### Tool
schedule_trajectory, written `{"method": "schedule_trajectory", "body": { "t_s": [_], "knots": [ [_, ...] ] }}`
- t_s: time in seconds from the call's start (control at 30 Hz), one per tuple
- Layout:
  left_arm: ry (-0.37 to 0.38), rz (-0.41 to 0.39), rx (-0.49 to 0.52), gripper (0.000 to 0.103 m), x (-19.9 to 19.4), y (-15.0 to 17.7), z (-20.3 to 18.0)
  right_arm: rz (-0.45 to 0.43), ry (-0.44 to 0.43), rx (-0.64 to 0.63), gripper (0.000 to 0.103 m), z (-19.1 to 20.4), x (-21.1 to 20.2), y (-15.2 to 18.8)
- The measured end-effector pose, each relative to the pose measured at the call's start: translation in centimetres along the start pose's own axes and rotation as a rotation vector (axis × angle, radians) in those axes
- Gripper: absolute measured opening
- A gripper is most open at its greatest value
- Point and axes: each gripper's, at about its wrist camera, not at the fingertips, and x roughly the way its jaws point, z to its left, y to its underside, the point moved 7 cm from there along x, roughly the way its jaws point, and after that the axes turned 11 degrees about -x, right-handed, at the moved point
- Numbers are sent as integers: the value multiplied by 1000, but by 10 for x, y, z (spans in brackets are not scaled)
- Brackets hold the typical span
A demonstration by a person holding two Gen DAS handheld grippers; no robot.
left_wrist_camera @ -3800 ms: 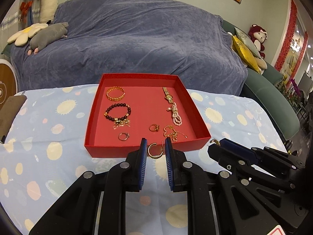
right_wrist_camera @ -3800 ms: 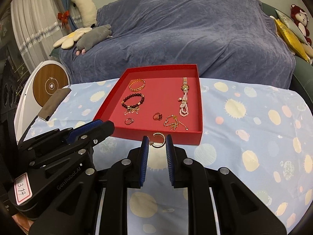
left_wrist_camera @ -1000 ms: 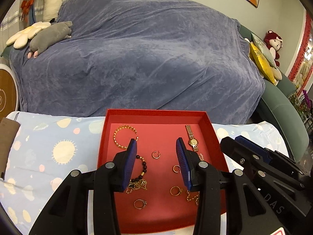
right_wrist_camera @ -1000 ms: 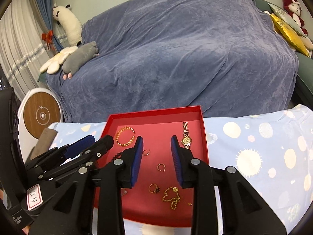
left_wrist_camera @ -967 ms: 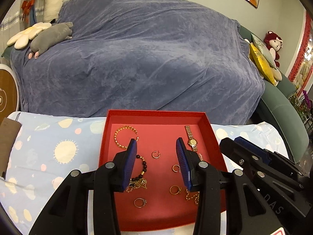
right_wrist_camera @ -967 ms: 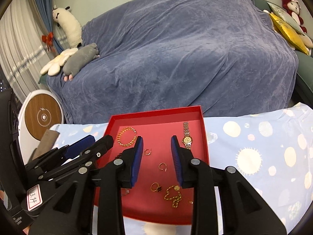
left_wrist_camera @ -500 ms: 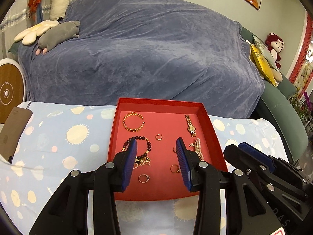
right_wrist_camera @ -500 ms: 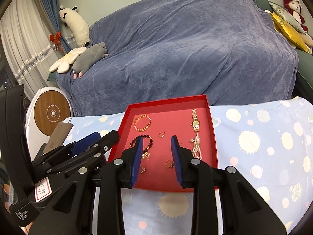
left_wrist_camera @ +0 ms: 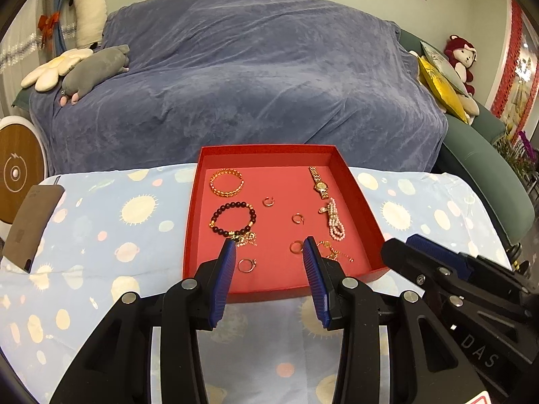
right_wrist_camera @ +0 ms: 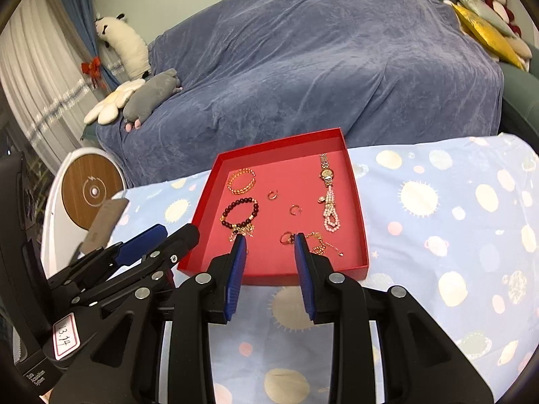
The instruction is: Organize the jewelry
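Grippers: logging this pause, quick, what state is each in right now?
Left gripper: open, holding nothing.
Right gripper: open, holding nothing.

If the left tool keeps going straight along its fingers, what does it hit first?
Most likely the bare floor of the red tray, as the left tool stands open and empty, aimed down into it. The nearest pieces flank that line: a small gold ring and the dark bead bracelet. Depth is uncertain.
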Motion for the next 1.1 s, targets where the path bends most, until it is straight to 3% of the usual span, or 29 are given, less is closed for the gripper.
{"method": "schedule_trajectory", "body": {
  "t_s": [0.4,0.53,0.73,0.8,1.1],
  "knots": [
    [-24,36,-24,39,6,25,25,48,20,-75,32,2,7,26],
    [-21,45,-41,39,12,26,30,61,26,-79,40,-2,14,33],
    [-41,51,-34,56,22,32,27,83,32,-58,46,-12,31,43],
    [-56,50,-27,67,24,35,27,86,33,-49,50,-15,36,45],
    [-69,81,-6,68,37,46,23,118,49,-47,61,-24,45,61]
  ]
}}
